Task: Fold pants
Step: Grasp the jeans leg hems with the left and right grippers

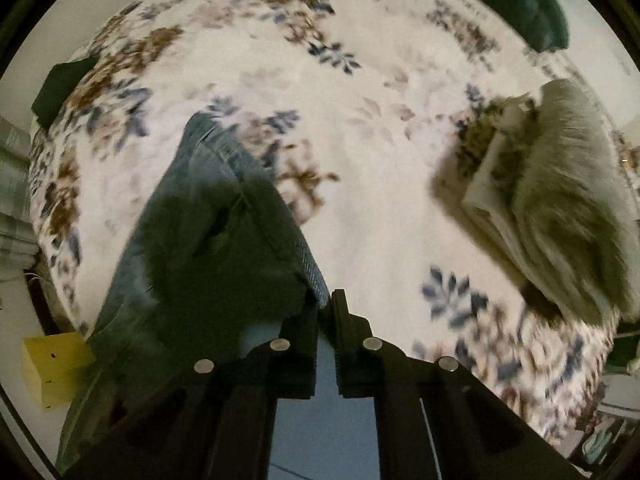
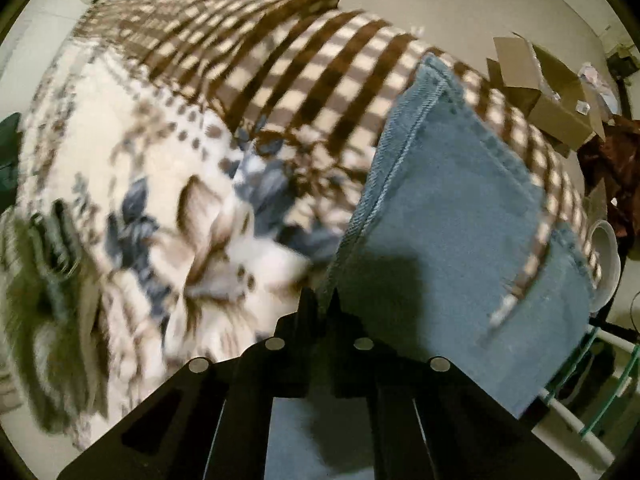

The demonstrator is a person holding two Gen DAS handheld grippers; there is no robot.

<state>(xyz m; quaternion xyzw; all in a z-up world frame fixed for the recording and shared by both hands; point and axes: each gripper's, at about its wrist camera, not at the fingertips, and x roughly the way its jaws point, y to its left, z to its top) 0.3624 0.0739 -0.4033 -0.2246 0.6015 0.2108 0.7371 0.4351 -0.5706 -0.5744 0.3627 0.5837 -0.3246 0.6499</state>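
The left gripper (image 1: pixel 326 308) is pinching an edge of the blue denim pants (image 1: pixel 208 240), its jaws closed on the fabric, which is hanging up off the floral blanket (image 1: pixel 360 140) toward the blanket's left edge. The right gripper (image 2: pixel 326 304) is likewise clamping a hemmed edge of the pants (image 2: pixel 448 232), which are draping over the blanket's brown checked border (image 2: pixel 280 80) by its right edge. A folded pile of grey-green fabric (image 1: pixel 560 200) is lying near the opposite edge. A dark green cushion (image 1: pixel 532 4) is sitting at the far corner. Open cardboard boxes (image 2: pixel 552 96) and a white bowl (image 2: pixel 606 264) are standing on the floor beyond.
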